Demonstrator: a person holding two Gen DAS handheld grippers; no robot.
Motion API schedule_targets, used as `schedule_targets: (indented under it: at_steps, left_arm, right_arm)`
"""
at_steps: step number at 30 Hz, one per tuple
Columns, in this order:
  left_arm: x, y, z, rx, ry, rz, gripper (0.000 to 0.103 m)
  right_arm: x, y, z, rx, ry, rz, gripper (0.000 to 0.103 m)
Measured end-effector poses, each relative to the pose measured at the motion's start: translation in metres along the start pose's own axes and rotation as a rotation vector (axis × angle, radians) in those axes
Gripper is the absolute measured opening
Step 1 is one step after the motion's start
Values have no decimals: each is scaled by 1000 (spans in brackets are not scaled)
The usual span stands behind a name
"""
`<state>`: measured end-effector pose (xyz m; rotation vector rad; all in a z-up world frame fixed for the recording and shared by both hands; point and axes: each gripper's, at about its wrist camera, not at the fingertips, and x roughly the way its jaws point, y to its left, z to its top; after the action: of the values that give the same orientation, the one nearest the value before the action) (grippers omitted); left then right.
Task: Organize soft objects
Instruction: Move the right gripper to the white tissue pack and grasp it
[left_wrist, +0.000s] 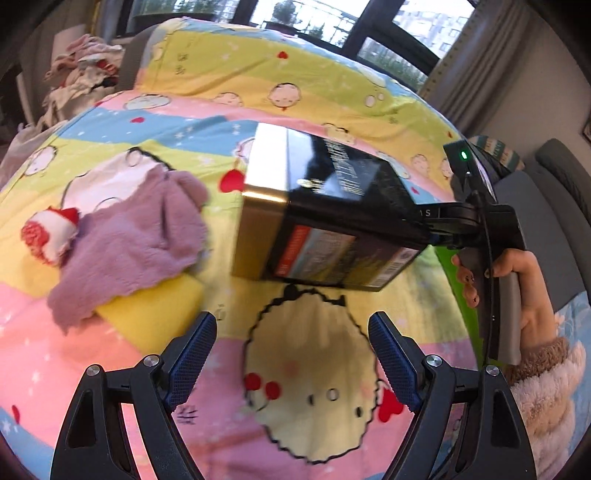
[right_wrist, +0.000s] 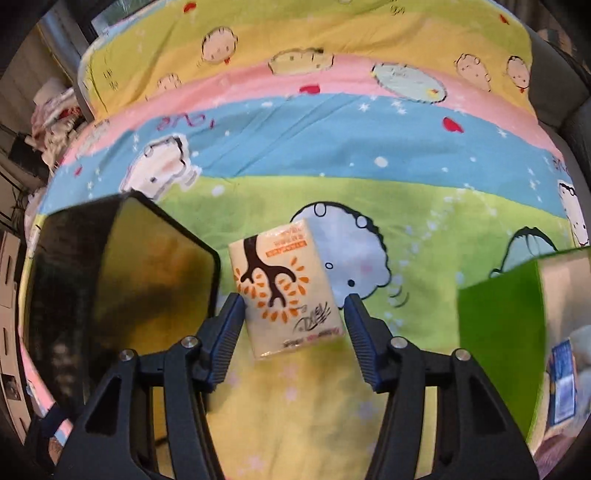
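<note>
A cream tissue pack (right_wrist: 284, 288) with a brown tree print lies on the bed sheet between the jaws of my right gripper (right_wrist: 293, 304). The left pad meets its edge and a thin gap shows at the right pad, so the gripper is open. In the left wrist view my right gripper (left_wrist: 424, 221) reaches in behind a black and gold box (left_wrist: 325, 210), held by a hand (left_wrist: 524, 291). My left gripper (left_wrist: 293, 332) hangs open over the sheet, holding nothing. A purple cloth (left_wrist: 140, 236) lies on a yellow sponge (left_wrist: 155, 310), with a red and white plush (left_wrist: 48, 232) beside it.
The cartoon-print sheet (right_wrist: 332, 147) covers the whole bed. The black and gold box (right_wrist: 110, 280) stands just left of my right gripper, and a green box (right_wrist: 498, 332) stands at its right. A heap of clothes (left_wrist: 85, 70) sits beyond the bed's far left, below the windows.
</note>
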<state>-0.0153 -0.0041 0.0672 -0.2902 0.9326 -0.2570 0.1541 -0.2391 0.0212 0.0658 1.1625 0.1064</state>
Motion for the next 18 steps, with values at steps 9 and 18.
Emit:
schedule_targets:
  at_steps: [9, 18]
  left_arm:
    - [-15, 14, -7, -26, -18, 22, 85]
    - [-28, 9, -29, -4, -34, 21, 85]
  right_arm:
    - [-9, -6, -26, 38, -33, 11, 48]
    - [-50, 2, -142, 105, -78, 29, 49]
